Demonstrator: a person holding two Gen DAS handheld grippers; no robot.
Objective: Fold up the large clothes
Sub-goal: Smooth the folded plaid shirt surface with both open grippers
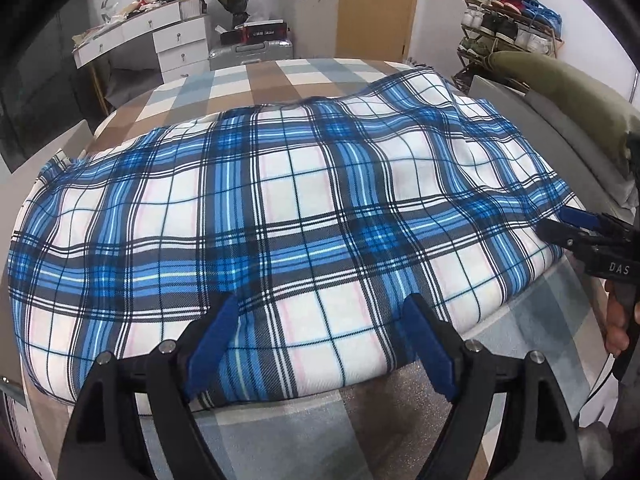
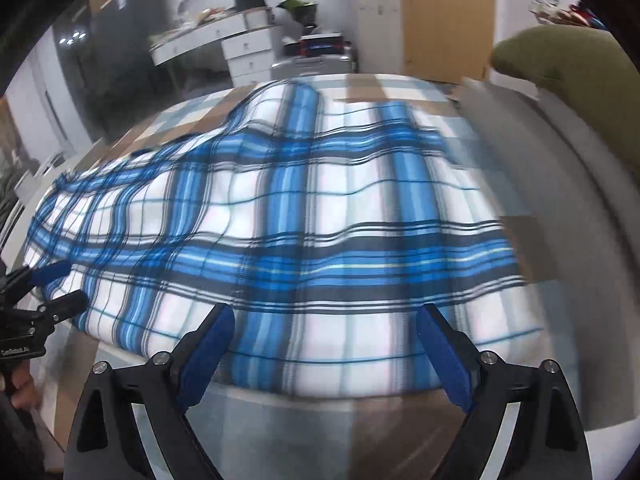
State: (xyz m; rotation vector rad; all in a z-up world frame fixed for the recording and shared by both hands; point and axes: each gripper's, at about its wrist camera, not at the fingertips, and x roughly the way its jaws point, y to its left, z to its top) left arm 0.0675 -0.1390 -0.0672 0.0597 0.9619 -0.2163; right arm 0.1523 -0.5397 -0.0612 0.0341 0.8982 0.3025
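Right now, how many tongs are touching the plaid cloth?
0 clearly. Left tongs hang open over the blue-and-white plaid cloth near its front edge; right tongs open by its right corner. Contact underneath could be hidden.

Home bedroom, bed point(image 1: 256, 76) with checked cover, white desk point(image 1: 132, 28) with drawers, cluttered top, silver suitcase point(image 1: 250, 53), loaded shoe rack point(image 1: 508, 28), wooden door point(image 1: 378, 4)

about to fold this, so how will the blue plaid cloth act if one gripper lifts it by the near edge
Probably floppy: the blue plaid cloth lies in soft ripples over the checked bed cover, so it should drape and sag rather than hold shape. It looks thick and fleecy, so likely grippy between the open left gripper pads. Lifted at one point, the far side would probably drag.
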